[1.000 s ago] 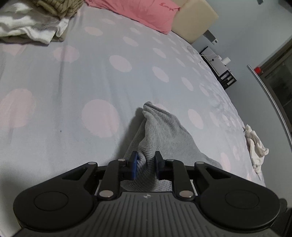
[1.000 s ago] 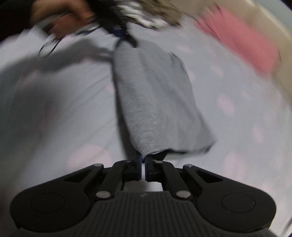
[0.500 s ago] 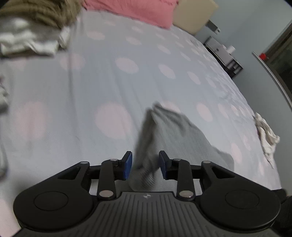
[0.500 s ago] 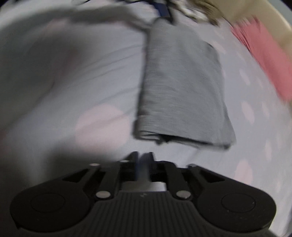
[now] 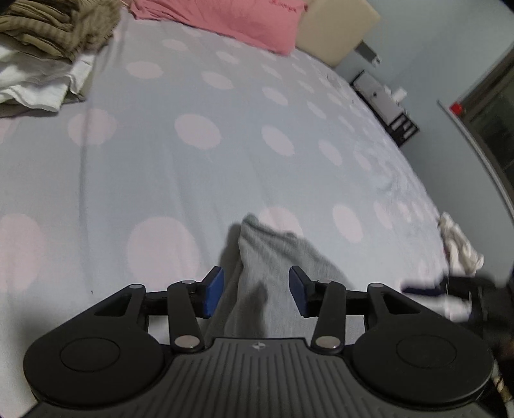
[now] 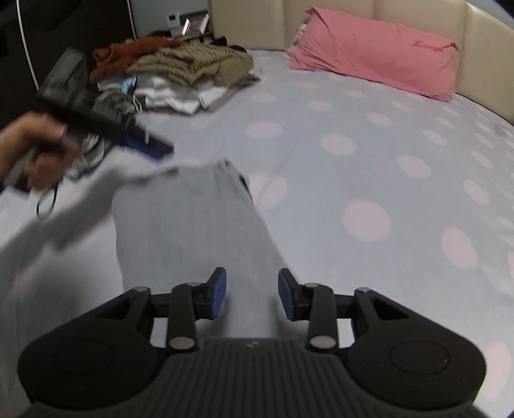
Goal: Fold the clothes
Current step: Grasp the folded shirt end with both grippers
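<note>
On the lilac bedsheet with pale pink dots (image 5: 199,180), one folded grey ribbed knit garment (image 5: 273,263), lying flat and long, touched by neither tool. Two tools counted, one per hand: left tool (image 5: 255,291) with both blue pads spread wide, released, the near end of the grey garment running straight between the pads and under the tool body without contact on either side; right tool (image 6: 252,297) likewise spread and released, poised over the opposite end of the same garment (image 6: 192,225), cloth passing through the gap between its pads. From the right wrist view, the left tool (image 6: 141,144) blurred at far left, gripped by one bare hand (image 6: 35,151), held just beyond the far corner of the garment and apart from it. From the left wrist view, the right tool (image 5: 449,297) only a dark smear at the right edge, just beside the cloth. One long pink pillow (image 6: 376,54) against one cream padded headboard (image 6: 417,19). One heap of unfolded clothes (image 6: 180,77) at the far side of the bed, well apart from the grey garment: olive ribbed knit on top, white pieces beneath, rust-coloured cloth behind. One crumpled white cloth (image 5: 459,247) near the bed's edge.
</note>
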A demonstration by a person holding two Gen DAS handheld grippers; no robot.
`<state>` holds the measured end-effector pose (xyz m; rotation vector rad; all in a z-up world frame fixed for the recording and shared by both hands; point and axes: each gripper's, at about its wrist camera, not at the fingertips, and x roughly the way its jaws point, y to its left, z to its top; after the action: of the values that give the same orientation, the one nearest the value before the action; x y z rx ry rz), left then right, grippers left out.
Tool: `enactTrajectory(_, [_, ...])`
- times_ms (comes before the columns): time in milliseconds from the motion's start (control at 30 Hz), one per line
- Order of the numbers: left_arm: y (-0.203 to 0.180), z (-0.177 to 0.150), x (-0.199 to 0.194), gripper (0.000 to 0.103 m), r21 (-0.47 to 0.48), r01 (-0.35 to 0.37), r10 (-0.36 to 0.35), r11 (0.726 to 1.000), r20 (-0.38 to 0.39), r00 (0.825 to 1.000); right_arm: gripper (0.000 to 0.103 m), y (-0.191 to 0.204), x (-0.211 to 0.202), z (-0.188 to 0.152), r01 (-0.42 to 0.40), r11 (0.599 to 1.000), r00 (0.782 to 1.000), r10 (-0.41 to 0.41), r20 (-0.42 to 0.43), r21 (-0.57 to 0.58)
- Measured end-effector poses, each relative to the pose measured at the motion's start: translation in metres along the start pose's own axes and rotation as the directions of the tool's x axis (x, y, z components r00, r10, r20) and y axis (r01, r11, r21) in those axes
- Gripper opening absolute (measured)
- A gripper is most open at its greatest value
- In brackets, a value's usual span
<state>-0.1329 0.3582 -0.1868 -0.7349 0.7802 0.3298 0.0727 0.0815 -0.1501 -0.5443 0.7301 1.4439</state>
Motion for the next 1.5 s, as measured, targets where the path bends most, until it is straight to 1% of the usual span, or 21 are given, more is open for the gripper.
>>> enactTrajectory(67, [-0.002,-0.006,0.002,0.042,0.022,-0.015,0.015,1.000,-0.009,1.000,0.039,0.000,0.019,0.018,-0.023,1.000,1.000,0.023,0.006,0.016])
enactTrajectory(133, [-0.001,-0.011,-0.001,0.042,0.027,-0.029,0.029,0.999,0.006,1.000,0.039,0.001,0.036,0.032,-0.055,0.998,0.998,0.055,0.012,0.027])
enactTrajectory(300, [0.007,-0.015,-0.005,0.042,-0.010,0.002,-0.002,1.000,0.002,1.000,0.038,0.001,0.078,0.059,-0.116,0.993,0.993,0.116,0.003,0.037])
enactTrajectory(400, [0.012,-0.016,-0.006,0.042,-0.028,0.018,-0.018,0.999,-0.008,1.000,0.037,0.000,0.102,0.070,-0.156,0.985,0.988,0.157,-0.003,0.067])
enactTrajectory(433, [0.013,-0.016,-0.006,0.042,-0.028,0.022,-0.022,0.999,-0.010,1.000,0.025,0.000,0.110,0.073,-0.169,0.982,0.985,0.171,-0.011,0.080])
enactTrajectory(467, [0.013,-0.017,-0.006,0.042,-0.028,0.025,-0.026,0.999,-0.012,1.000,0.005,-0.001,0.118,0.076,-0.182,0.979,0.982,0.185,-0.023,0.093])
enactTrajectory(533, [0.015,-0.018,-0.005,0.042,-0.033,0.033,-0.034,0.999,-0.012,0.999,0.005,-0.005,0.123,0.078,-0.188,0.975,0.981,0.193,-0.034,0.120])
enactTrajectory(600, [0.017,-0.020,-0.005,0.042,-0.040,0.043,-0.044,0.998,-0.010,0.999,0.005,-0.013,0.119,0.079,-0.196,0.968,0.979,0.202,-0.017,0.159])
enactTrajectory(767, [0.023,-0.026,-0.005,0.042,-0.033,0.049,-0.050,0.998,-0.020,0.999,0.004,-0.042,0.102,0.074,-0.204,0.930,0.978,0.204,0.034,0.304])
enactTrajectory(900, [0.023,-0.031,-0.019,0.042,0.008,0.067,-0.068,0.998,0.005,0.998,0.004,-0.032,0.121,0.066,-0.152,0.945,0.986,0.165,-0.022,0.288])
enactTrajectory(933, [0.023,-0.034,-0.024,0.042,0.018,0.080,-0.080,0.997,0.018,0.997,0.005,-0.027,0.127,0.063,-0.147,0.949,0.986,0.162,-0.031,0.280])
enactTrajectory(967, [0.024,-0.037,-0.029,0.042,0.024,0.087,-0.088,0.996,0.025,0.996,0.009,-0.025,0.130,0.062,-0.141,0.949,0.987,0.156,-0.033,0.281])
enactTrajectory(1033, [0.026,-0.044,-0.038,0.042,0.037,0.101,-0.102,0.994,0.038,0.994,0.013,-0.023,0.130,0.062,-0.134,0.944,0.989,0.147,-0.021,0.302])
enactTrajectory(1133, [0.031,-0.048,-0.040,0.042,0.036,0.109,-0.111,0.993,0.032,0.993,0.032,-0.030,0.113,0.059,-0.153,0.920,0.988,0.153,0.029,0.361])
enactTrajectory(1233, [0.031,-0.046,-0.033,0.042,0.040,0.115,-0.116,0.993,0.022,0.993,0.032,-0.033,0.089,0.050,-0.139,0.910,0.990,0.130,0.050,0.390])
enactTrajectory(1267, [0.032,-0.044,-0.028,0.043,0.039,0.112,-0.113,0.993,0.014,0.994,0.035,-0.034,0.080,0.044,-0.132,0.906,0.991,0.121,0.054,0.402])
enactTrajectory(1300, [0.035,-0.042,-0.021,0.048,0.026,0.086,-0.086,0.996,-0.008,0.996,0.037,-0.035,0.071,0.038,-0.125,0.901,0.992,0.112,0.057,0.414])
enactTrajectory(1333, [0.039,-0.040,-0.012,0.053,0.009,0.059,-0.058,0.998,-0.031,0.998,0.041,-0.035,0.062,0.030,-0.115,0.896,0.993,0.101,0.055,0.429])
enactTrajectory(1367, [0.044,-0.037,-0.004,0.057,-0.022,0.029,-0.030,0.999,-0.055,0.998,0.043,-0.034,0.053,0.022,-0.103,0.890,0.995,0.091,0.050,0.445])
enactTrajectory(1467, [0.046,-0.032,-0.004,0.053,-0.061,0.043,-0.045,0.997,-0.036,0.998,0.043,-0.032,0.030,-0.004,-0.069,0.857,0.998,0.062,0.030,0.511])
enactTrajectory(1500, [0.040,-0.030,-0.006,0.051,-0.035,0.027,-0.028,0.999,-0.028,0.999,0.044,-0.032,0.023,-0.013,-0.057,0.841,0.998,0.055,0.021,0.537])
